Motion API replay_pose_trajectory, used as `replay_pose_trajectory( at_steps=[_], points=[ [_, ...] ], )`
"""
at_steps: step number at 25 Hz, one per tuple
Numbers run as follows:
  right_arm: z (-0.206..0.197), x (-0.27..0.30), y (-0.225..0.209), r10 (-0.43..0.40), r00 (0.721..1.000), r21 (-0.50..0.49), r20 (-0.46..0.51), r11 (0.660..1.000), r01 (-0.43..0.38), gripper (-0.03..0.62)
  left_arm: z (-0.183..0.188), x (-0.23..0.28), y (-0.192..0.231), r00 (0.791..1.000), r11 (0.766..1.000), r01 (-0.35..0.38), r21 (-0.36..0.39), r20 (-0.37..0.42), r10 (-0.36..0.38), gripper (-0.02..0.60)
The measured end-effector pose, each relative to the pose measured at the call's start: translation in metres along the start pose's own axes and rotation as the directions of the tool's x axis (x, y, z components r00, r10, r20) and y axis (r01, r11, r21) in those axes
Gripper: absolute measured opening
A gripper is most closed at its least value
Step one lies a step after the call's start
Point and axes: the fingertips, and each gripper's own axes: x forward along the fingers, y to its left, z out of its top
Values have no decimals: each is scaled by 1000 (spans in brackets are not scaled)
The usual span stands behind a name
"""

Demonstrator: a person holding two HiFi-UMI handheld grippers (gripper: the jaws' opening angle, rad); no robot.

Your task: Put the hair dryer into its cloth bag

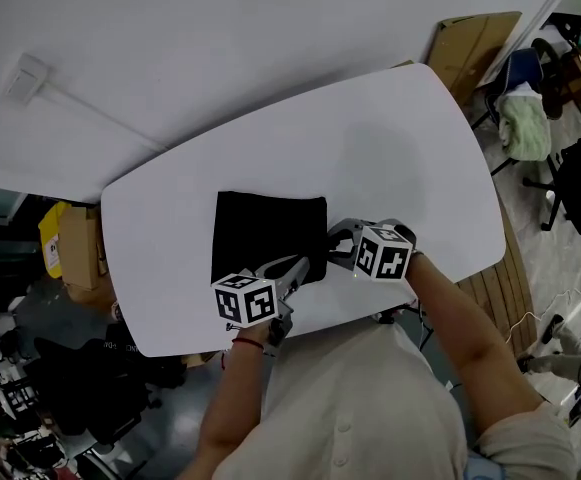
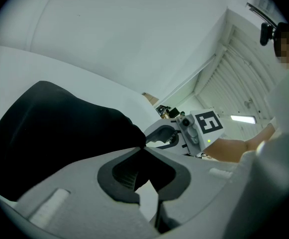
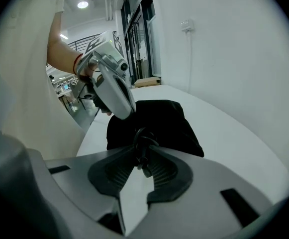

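**Both claws at the bag mouth, dryer out of sight**

No view shows the hair dryer. The black cloth bag (image 1: pixel 268 233) lies on the white oval counter (image 1: pixel 410 148) and looks humped in both gripper views. My guess is that the dryer is already inside, but I can't confirm it.

In the head view the bag is a roughly square dark patch with no clear long axis. It lies ahead of both claws, and its near right corner points back at me. That corner is where everything happens.

My left claw (image 2: pixel 143 148) is nearly closed and pinches a fold of the bag's cloth at that near edge. My right claw (image 3: pixel 143 156) is narrow, clamped on the black drawstring cord (image 3: pixel 142 143). The cord's knotted loop sits right between the tips, and it runs straight ahead into the bag.

The two claws are just beside each other, left on the cloth and right on the cord. Both are at the mouth, so neither is clearly nearer.

The key relation is that the cord leads from the right claw forward into the bag while the left claw anchors the cloth. I judge this to be the closing step. A pull on the cord away from the bag should cinch the mouth, provided the left pinch holds. If it slips, the whole bag just slides across the counter.
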Motion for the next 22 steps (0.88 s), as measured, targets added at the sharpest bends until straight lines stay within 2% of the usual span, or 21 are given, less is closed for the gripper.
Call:
replay_pose_trajectory(
  at_steps=[11, 22],
  points=[
    [26, 34, -7, 4, 998, 32, 57, 999, -6, 95, 2, 1, -6, 1000, 1000, 29, -6, 6, -29, 25],
    [32, 52, -10, -2, 998, 48, 63, 999, -1, 97, 0, -1, -4, 1000, 1000, 23, -11, 10, -22, 25]
  ],
)
